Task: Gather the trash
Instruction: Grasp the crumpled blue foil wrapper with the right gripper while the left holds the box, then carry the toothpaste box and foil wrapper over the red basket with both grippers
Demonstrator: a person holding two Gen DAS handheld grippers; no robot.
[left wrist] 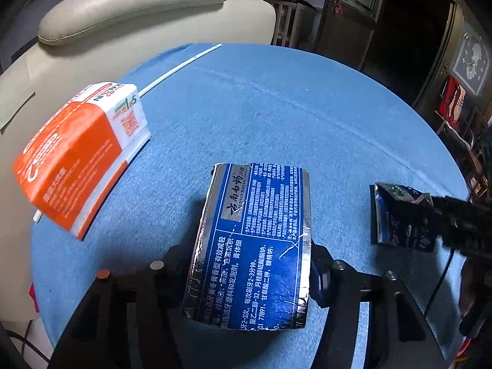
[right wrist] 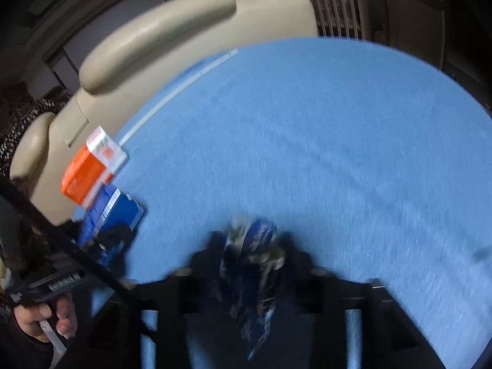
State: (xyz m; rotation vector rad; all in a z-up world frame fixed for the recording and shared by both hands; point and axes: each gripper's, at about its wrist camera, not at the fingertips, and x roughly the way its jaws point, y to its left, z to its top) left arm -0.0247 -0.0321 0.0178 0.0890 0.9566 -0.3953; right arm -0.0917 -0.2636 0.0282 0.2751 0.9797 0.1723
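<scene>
Nearest in the left wrist view: left claw (left wrist: 250, 264) clamped on the flattened blue and silver toothpaste carton (left wrist: 252, 246), printed face up, gripped on both long sides and seemingly held just above the round blue cloth-covered surface (left wrist: 307, 107). Off to the right, right claw (right wrist: 246, 264) pinched shut on a crumpled dark blue foil wrapper (right wrist: 252, 264); blurred in its own view, sharper from the left camera at (left wrist: 399, 218), also held clear of the cloth. Two pieces in hand, then, neither yet dropped anywhere; no bin or bag visible in either view, so destination unknown.

Further out on the left edge: an orange and white paper packet (left wrist: 77, 153), overhanging the rim, untouched, resting over a thin white stick (left wrist: 181, 67) running along the far-left border. Judging by that, roughly half done: packet and stick left to gather. Beyond the rim, a cream leather chair (left wrist: 138, 9).
</scene>
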